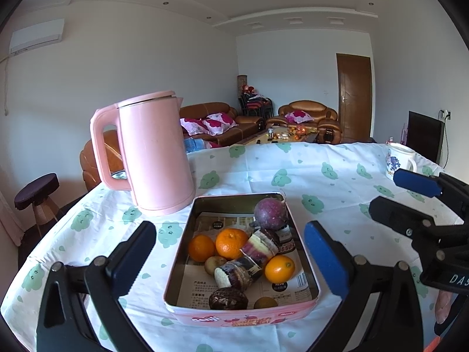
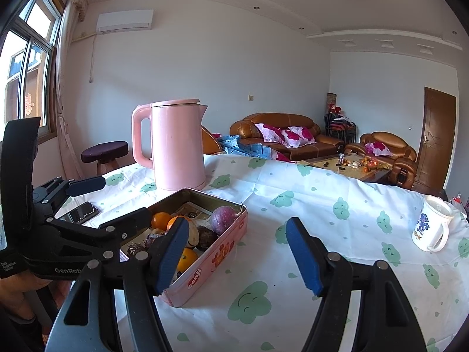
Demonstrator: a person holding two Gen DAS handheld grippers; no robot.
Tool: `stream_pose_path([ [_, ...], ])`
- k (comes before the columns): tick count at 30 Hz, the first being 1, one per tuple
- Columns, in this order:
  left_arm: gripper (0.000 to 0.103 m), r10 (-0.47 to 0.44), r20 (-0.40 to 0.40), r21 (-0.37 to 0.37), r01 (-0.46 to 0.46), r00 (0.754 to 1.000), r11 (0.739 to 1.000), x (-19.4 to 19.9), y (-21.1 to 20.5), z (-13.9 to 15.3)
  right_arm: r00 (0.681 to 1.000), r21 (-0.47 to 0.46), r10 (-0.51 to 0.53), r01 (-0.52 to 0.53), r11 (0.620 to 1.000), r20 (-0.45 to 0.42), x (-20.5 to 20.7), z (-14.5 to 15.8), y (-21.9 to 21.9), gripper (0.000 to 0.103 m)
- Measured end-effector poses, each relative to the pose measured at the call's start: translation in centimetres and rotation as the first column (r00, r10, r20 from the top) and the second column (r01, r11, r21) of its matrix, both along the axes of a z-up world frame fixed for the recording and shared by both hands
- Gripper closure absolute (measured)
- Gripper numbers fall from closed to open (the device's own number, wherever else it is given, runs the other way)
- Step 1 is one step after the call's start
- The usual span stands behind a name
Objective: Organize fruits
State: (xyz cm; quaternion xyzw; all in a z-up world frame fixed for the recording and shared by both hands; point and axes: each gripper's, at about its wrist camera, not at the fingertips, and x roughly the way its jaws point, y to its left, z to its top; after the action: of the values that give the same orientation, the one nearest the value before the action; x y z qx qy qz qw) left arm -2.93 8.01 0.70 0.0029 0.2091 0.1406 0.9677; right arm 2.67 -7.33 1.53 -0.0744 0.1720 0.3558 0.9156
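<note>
Several fruits, among them three oranges (image 1: 231, 243) and a purple round fruit (image 1: 269, 214), already lie inside the pink tin (image 1: 243, 316); none shows on the bench (image 1: 337, 182) around it. Both claws, left claw (image 1: 230, 259) and right claw (image 2: 237, 256), hang released and empty near the tin; beyond it stands the kettle (image 1: 152, 152).

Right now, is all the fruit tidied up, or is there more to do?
The fruit sits together in the pink tin: three oranges, a purple round one and darker pieces. Nothing is in hand: the left gripper and right gripper are open and empty. No fruit lies loose on the tablecloth; whether sorting remains is unclear.
</note>
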Motion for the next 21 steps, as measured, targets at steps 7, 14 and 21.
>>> stream_pose_path([
  [7,0.0,-0.002,0.007,0.02,0.002,1.0,1.0,-0.24,-0.29,0.17,1.0,-0.001,-0.003,0.003,1.0,0.006,-0.17,0.05,-0.09,0.033],
  [14,0.0,0.011,0.003,0.014,-0.012,1.0,1.0,-0.09,-0.24,0.19,1.0,0.0,-0.006,0.006,1.0,0.009,-0.17,0.15,-0.29,0.033],
  [21,0.0,0.022,-0.004,0.014,-0.022,1.0,1.0,0.1,-0.26,0.03,1.0,-0.01,-0.003,0.004,1.0,0.007,-0.17,-0.06,-0.25,0.033],
])
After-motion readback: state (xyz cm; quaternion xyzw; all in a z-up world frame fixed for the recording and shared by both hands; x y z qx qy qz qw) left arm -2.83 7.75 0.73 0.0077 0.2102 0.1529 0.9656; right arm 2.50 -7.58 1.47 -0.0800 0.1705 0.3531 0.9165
